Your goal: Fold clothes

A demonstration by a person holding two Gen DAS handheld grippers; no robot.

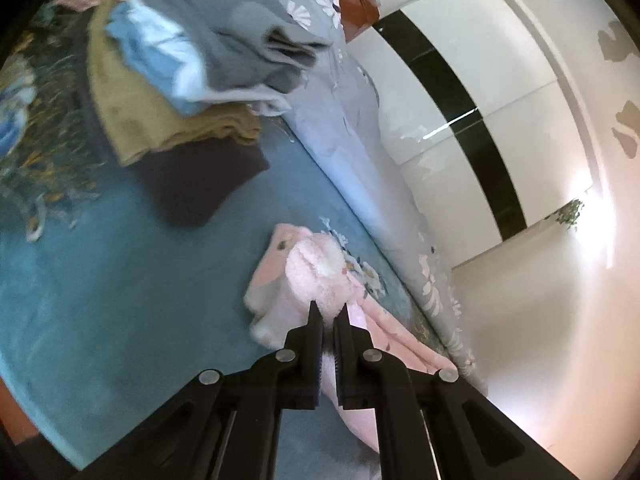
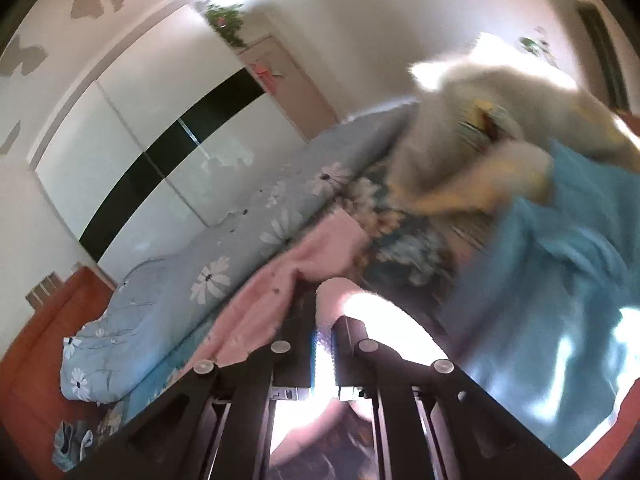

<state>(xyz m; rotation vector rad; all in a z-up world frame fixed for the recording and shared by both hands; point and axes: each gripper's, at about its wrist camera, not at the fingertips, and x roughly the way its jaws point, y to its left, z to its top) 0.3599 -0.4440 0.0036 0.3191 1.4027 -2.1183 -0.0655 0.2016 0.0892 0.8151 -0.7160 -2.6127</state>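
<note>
Pink garment [image 1: 320, 280] clenched in left gripper [image 1: 330, 312] and right gripper [image 2: 322, 312], over blue blanket [image 1: 120, 300].

Bedroom: bed [image 1: 100, 280], wardrobe [image 1: 460, 92], quilt [image 2: 240, 240]

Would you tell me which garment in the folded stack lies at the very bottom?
The dark, near-black one, lying flat on the teal bedspread beneath the olive-tan, light blue and grey pieces.

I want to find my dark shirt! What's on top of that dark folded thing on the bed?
A tan folded cloth lies on the dark folded garment, with light blue and grey clothes stacked above. Most of the dark garment is covered.
</note>
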